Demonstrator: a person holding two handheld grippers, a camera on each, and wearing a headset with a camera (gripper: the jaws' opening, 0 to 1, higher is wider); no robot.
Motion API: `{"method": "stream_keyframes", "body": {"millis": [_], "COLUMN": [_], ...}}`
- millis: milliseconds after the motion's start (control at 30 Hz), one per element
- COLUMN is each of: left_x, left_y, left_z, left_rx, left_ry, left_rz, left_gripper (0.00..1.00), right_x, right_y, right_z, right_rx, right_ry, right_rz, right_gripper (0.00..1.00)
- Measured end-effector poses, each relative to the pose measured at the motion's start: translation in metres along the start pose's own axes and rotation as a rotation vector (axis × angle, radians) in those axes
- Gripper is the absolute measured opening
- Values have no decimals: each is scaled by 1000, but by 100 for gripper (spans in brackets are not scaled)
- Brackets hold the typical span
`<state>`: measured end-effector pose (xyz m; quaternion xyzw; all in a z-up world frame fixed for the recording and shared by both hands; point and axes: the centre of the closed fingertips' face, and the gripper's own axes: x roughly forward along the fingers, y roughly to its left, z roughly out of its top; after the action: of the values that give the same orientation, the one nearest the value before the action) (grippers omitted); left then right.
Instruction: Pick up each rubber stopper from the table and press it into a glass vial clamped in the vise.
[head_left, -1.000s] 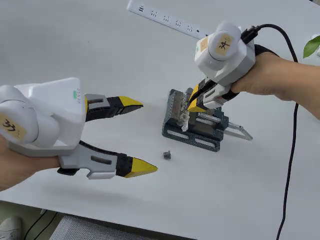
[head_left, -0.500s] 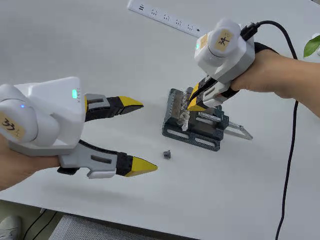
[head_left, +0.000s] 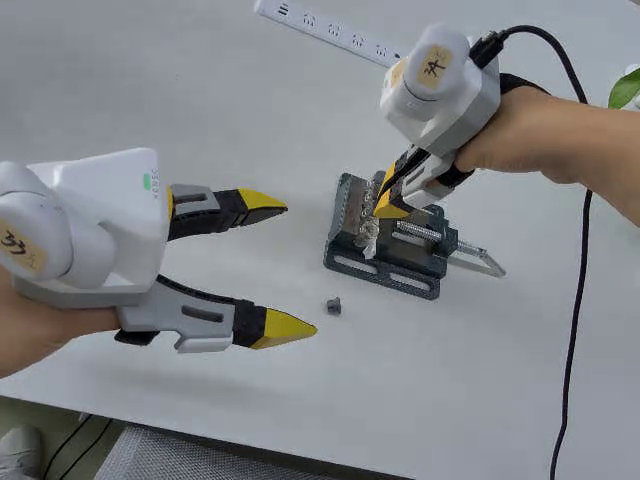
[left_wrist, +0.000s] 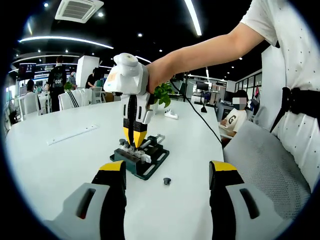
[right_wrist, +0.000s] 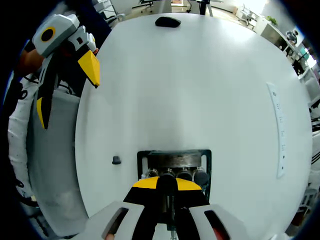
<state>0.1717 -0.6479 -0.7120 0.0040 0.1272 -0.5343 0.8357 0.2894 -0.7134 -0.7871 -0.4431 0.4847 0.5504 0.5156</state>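
On the left, above the near edge of the wide white table (head_left: 200, 100), the left gripper (head_left: 298, 268) hovers with its yellow-tipped jaws spread wide and nothing between them. A little to the right, the small dark grey rubber stopper (head_left: 333, 306) lies alone on the bare surface, near the front corner of the dark metal vise (head_left: 385, 262). The vise stands on the table and holds a row of clear glass vials (head_left: 365, 232) upright between its plates. The right gripper (head_left: 385, 205) points down directly over this row. In the right gripper view its jaws are clenched on a second dark stopper (right_wrist: 167, 181), just above the vials. Behind the vise a long white power strip (head_left: 330, 35) lies flat. A black cable (head_left: 580, 300) runs down the right side, and a green leaf (head_left: 622, 92) shows at the edge. The left gripper view shows an open office with long ceiling lights, a square ceiling vent (left_wrist: 77, 9) and seated people far behind
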Motion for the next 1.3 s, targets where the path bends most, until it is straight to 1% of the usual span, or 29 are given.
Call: {"method": "stream_keyframes", "body": {"millis": [267,533,733,867,933,967,1300], "left_x": [2,4,5,6,6,6,5], "left_y": [0,0,0,-2,-3,-4,-5], "left_z": [0,2,4,5,4,4,2], "left_rx": [-5,-8,-10,-9,-8,-7,-14], "left_ry": [-3,-10,-15,-15,-12,-11,-12], "left_rz": [-2,-3,-2,-8,-8,-9,-8], "left_gripper": [66,65,65,64,64,64,64], "right_x": [0,1,1,-1,0,-1,-1], "right_y": [1,-2,-1,-2,-2,-2,-1], "right_z": [-1,-1,-1,-2,-2,-2,-2], "right_rx": [10,28,36,38,51,38,31], "right_ry": [9,11,6,3,-2,-5,-17], "right_rz": [-10,-18,-26,-32,-35,-37,-42], "right_gripper": [6,5,6,6,7,7,7]}}
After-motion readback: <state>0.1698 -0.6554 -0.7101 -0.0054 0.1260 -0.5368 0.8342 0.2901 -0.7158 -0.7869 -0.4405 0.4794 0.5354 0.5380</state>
